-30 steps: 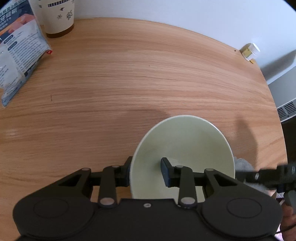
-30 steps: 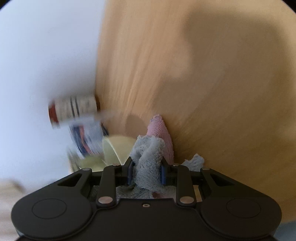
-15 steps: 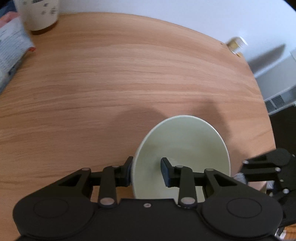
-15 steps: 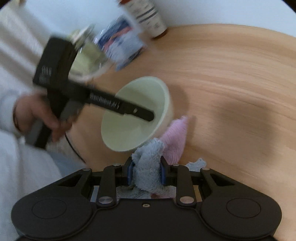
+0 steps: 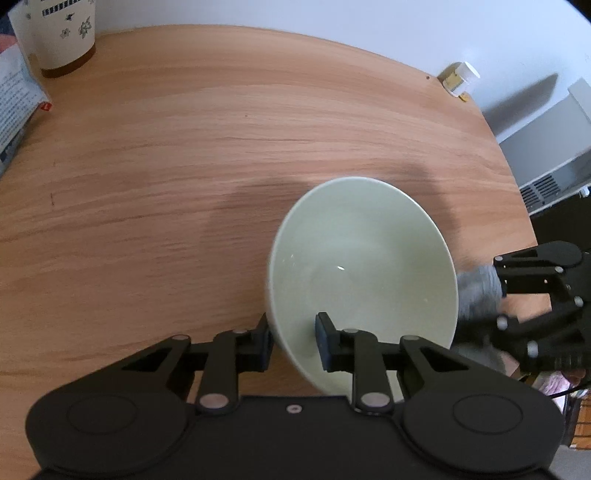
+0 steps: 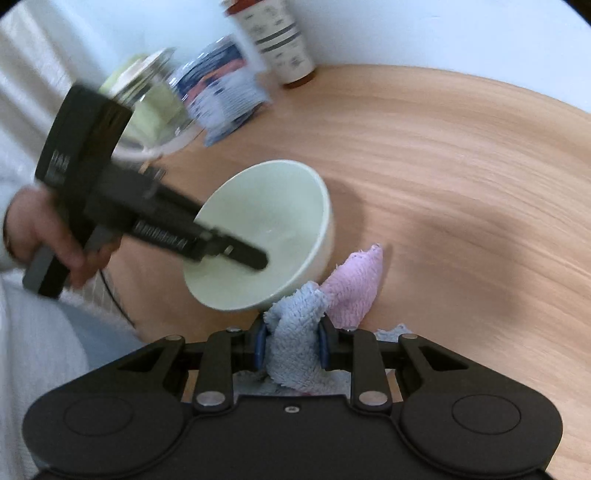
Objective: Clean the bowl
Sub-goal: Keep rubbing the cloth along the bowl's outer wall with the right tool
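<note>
A pale green bowl (image 5: 364, 266) is tilted above the wooden table, its near rim pinched by my left gripper (image 5: 293, 341), one finger inside and one outside. It also shows in the right wrist view (image 6: 266, 236), with the left gripper (image 6: 255, 258) reaching into it. My right gripper (image 6: 291, 347) is shut on a blue and pink cloth (image 6: 295, 350), just right of the bowl's outer wall. In the left wrist view the cloth (image 5: 478, 291) and right gripper (image 5: 498, 288) sit at the bowl's right rim.
A round wooden table (image 5: 221, 147) lies below. A patterned paper cup (image 5: 55, 33), a printed packet (image 5: 14, 107) and a small white jar (image 5: 460, 77) stand at its far edges. A glass jar (image 6: 151, 96) is behind the left gripper.
The right gripper with the cloth has swung round from facing the table edge to facing the bowl and has closed in on its right side. The bowl stays pinched and tilted.
</note>
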Demonstrator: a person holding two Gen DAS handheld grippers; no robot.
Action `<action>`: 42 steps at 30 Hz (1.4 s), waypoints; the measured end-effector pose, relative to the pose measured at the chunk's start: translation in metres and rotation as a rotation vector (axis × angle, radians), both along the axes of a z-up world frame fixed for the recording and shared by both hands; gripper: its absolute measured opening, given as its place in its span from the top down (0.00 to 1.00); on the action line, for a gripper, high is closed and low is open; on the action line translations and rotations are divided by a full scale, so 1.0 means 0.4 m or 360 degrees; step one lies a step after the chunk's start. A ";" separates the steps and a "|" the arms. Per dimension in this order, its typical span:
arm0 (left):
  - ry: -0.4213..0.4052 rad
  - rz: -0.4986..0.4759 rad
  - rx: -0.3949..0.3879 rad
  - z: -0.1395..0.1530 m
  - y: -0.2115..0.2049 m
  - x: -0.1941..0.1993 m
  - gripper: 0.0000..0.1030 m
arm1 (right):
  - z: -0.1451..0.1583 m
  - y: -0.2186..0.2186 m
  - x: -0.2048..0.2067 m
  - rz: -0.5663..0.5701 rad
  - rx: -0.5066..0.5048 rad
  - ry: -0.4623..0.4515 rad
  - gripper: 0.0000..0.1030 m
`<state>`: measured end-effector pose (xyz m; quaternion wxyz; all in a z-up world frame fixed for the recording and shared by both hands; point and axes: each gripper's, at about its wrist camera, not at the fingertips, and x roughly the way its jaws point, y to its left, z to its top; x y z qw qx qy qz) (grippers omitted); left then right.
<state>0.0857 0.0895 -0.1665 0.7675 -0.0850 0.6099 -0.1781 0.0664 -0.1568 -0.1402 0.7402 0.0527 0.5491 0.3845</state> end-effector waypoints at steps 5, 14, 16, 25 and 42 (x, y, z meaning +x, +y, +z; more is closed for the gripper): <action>-0.0017 0.0011 0.0013 0.000 -0.012 0.000 0.76 | -0.046 -0.121 0.033 -0.0602 0.0244 0.0230 0.71; -0.0063 -0.0026 0.0076 0.007 -0.046 0.001 0.73 | -0.164 -0.157 0.029 -0.1335 0.0697 0.0615 0.71; -0.0067 -0.0051 0.0088 0.009 -0.051 0.002 0.73 | -0.182 -0.155 0.030 -0.1406 0.0766 0.0686 0.71; -0.0063 -0.0068 0.0102 0.012 -0.053 0.002 0.72 | -0.162 -0.094 0.095 -0.1344 0.0869 0.0748 0.71; -0.0064 -0.0086 0.0110 0.005 -0.070 0.022 0.72 | -0.208 -0.145 -0.022 -0.1408 0.0727 0.1011 0.71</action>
